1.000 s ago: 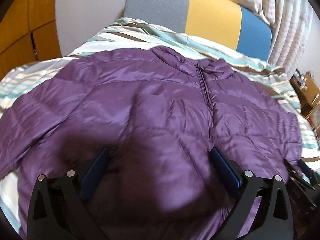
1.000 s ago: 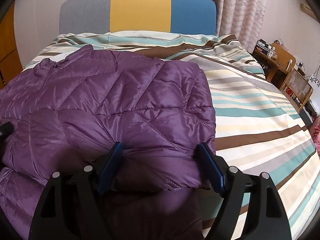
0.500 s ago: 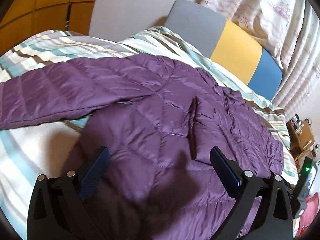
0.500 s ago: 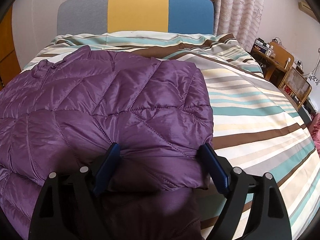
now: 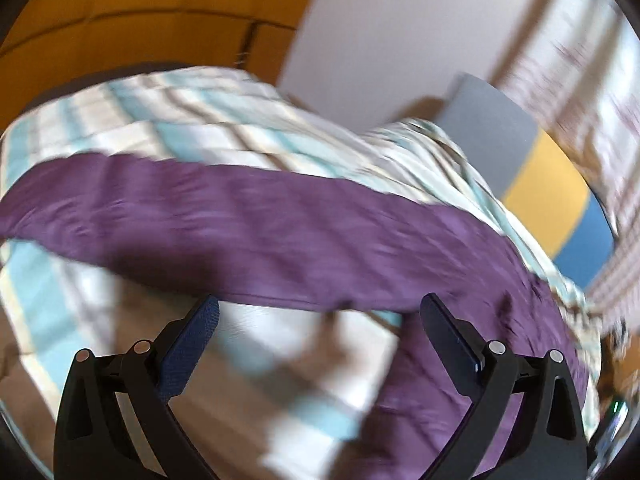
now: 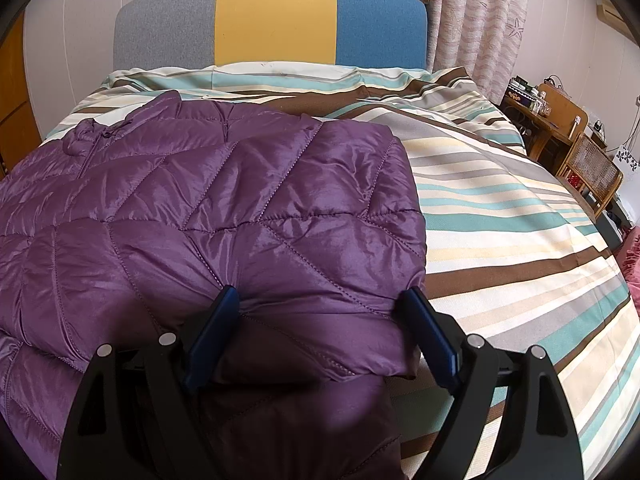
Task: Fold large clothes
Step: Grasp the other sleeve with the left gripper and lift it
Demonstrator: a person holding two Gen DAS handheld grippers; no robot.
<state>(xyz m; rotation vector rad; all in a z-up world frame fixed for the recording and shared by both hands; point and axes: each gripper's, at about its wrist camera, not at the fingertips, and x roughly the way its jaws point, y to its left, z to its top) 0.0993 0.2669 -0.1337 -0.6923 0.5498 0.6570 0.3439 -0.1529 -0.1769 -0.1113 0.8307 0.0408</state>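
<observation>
A purple quilted puffer jacket lies front up on a striped bed cover. One sleeve is folded in across the chest. My right gripper hangs open just above that folded sleeve's lower end, fabric between its blue pads but not pinched. In the blurred left wrist view the other sleeve stretches straight out across the bed cover. My left gripper is open and empty, just short of that sleeve's near edge.
A grey, yellow and blue headboard stands at the bed's far end with curtains behind. A cluttered wooden table and a wicker chair stand to the right. An orange wardrobe lies beyond the bed's left side.
The left gripper swept from over the jacket's body out to the left and rolled, so it now faces the spread sleeve. The right gripper stayed put and its jaws widened a little.
</observation>
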